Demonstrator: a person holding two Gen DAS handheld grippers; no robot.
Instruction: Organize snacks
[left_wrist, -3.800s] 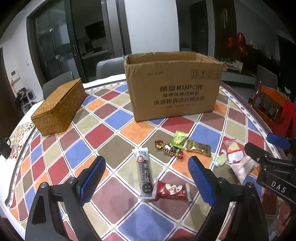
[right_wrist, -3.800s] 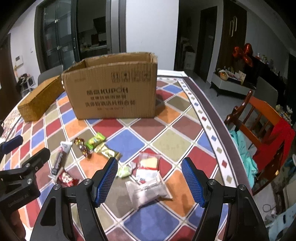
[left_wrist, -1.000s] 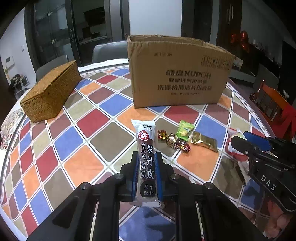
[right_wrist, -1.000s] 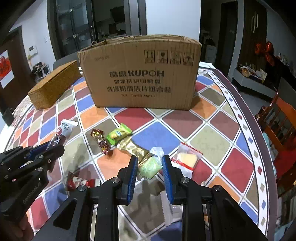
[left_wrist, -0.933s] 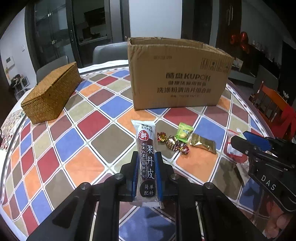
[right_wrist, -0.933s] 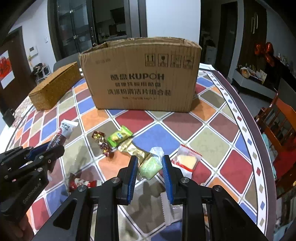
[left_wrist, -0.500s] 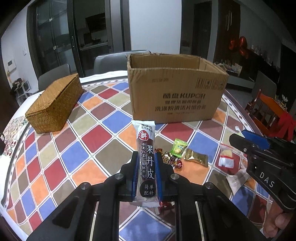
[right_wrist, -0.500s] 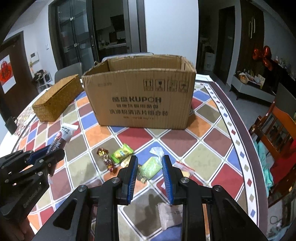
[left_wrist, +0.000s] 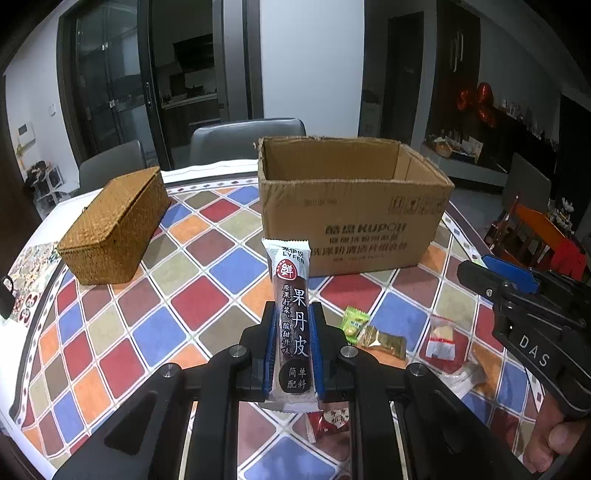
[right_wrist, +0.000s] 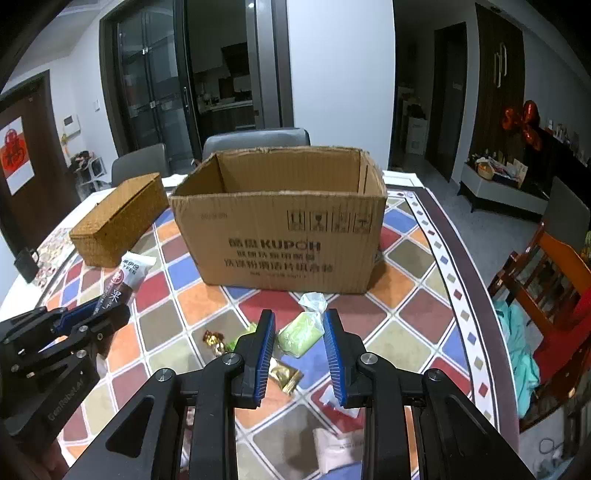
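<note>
My left gripper (left_wrist: 293, 314) is shut on a long dark fruit-leather bar (left_wrist: 291, 310), held upright above the table. My right gripper (right_wrist: 300, 321) is shut on a small pale green wrapped snack (right_wrist: 300, 334), also lifted off the table. An open cardboard box (left_wrist: 351, 210) stands behind both; in the right wrist view the cardboard box (right_wrist: 280, 229) shows an empty-looking inside. Loose on the cloth lie a green candy (left_wrist: 354, 322), a gold packet (left_wrist: 382, 341), a clear pouch (left_wrist: 441, 341) and a red wrapper (left_wrist: 332, 421).
A woven lidded basket (left_wrist: 114, 232) sits at the left of the round table with its checked cloth (left_wrist: 159, 332). Grey chairs (left_wrist: 247, 138) stand behind the table, a wooden chair (right_wrist: 546, 280) at the right. The left gripper (right_wrist: 92, 314) with its bar shows at the right wrist view's left edge.
Both grippers have risen with their snacks; the table and loose snacks look farther below, and the box's open top has come into view.
</note>
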